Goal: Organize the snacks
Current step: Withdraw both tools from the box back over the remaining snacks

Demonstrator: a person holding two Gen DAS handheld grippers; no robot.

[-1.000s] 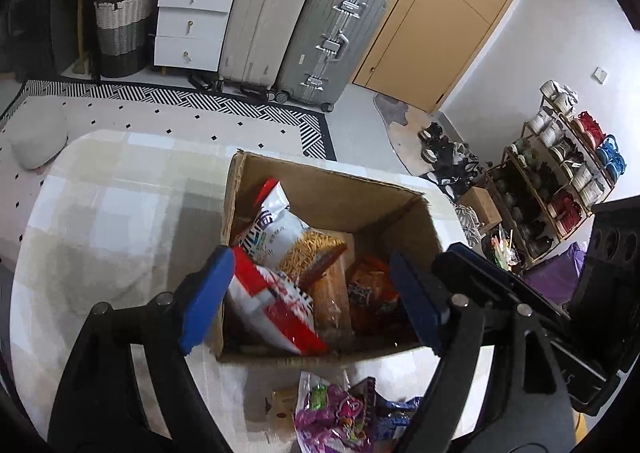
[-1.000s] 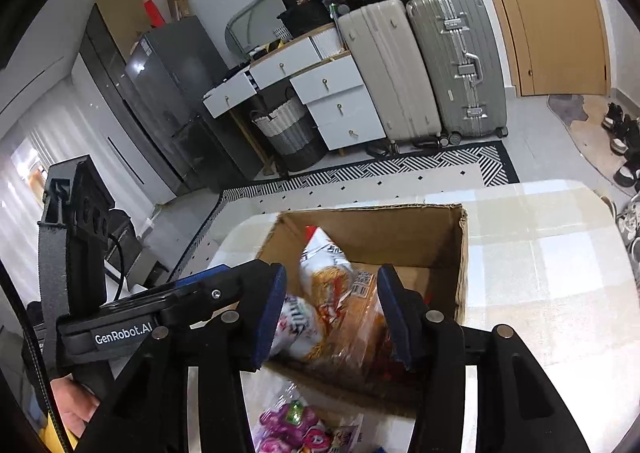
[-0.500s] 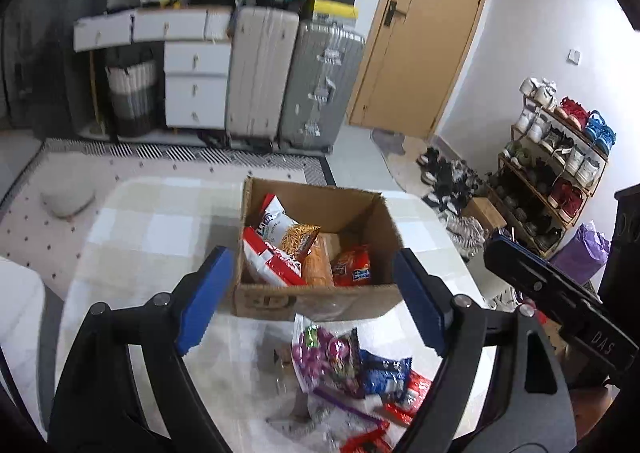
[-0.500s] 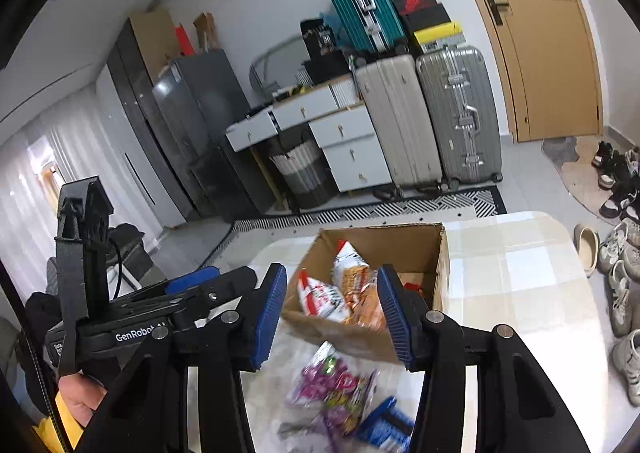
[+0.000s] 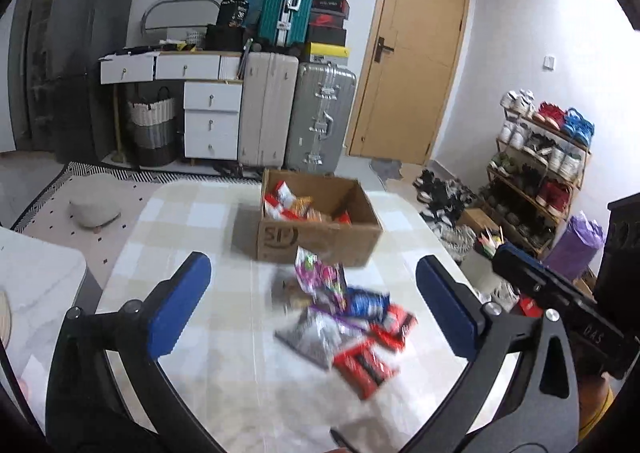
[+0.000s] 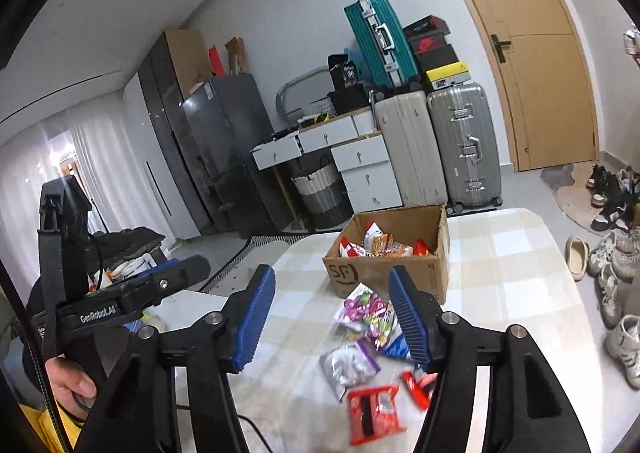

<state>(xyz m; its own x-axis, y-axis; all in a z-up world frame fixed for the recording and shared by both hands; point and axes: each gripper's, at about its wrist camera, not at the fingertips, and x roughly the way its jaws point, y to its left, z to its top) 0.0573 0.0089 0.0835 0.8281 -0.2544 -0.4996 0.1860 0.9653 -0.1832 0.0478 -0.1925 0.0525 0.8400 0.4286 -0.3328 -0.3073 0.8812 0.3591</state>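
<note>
Loose snacks: A little heap of snack packs [image 5: 340,317] lay on the table, right in front of both grippers and a bit below the jaws. None of the packs was held.
Which packs: A pink and purple bag [image 6: 362,307] lay nearest the box. A silver bag [image 6: 348,365] and a red pack [image 6: 374,415] lay nearer the jaws. A blue pack [image 5: 366,303] lay in the middle of the heap.
Why they lay there: I think they were the ones not yet put away, so they waited in easy reach of both grippers.
Box: A cardboard box [image 5: 320,243] stood past the heap, farther from the jaws, with its top open.
In the box: Red, white and orange snack bags [image 6: 380,245] stood on end inside, packed to one side. The other side looked bare. I think there was room for more.
Left gripper: The left gripper [image 5: 312,295] had its jaws spreading wide, with nothing between them.
Right gripper: The right gripper [image 6: 334,317] had its jaws spreading too, less wide, and also had nothing in them.
Why spread: I think both were getting ready to pick up a pack.
Table: The table [image 5: 192,221] had a pale checked cloth on it.
</note>
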